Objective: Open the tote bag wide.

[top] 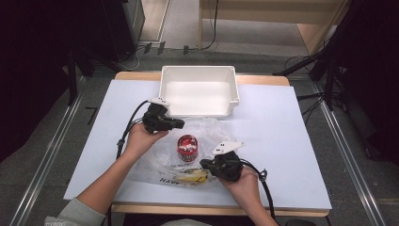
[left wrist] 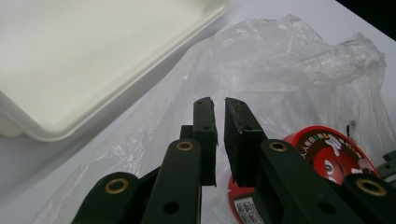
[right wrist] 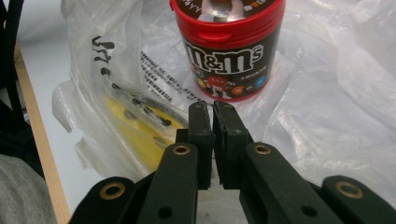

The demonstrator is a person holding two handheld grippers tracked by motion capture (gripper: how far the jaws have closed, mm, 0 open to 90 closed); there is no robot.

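Table (top: 282,141) carrying, largest first: white bin (top: 200,70) waiting empty at the far edge; clear plastic bag (top: 160,165) lying flattened; red candy jar (top: 187,147) standing upright on it, between the tongs; left gripper (left wrist: 219,108) hovering by the bag's far edge, slightly parted, grasping nothing; right gripper (right wrist: 212,108) aiming at the jar, nearly clenched, empty

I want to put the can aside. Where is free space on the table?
Bare table lies right of the plastic bag and left of the left gripper. The white bin is empty. The middle is crowded: bag, candy can, both grippers.
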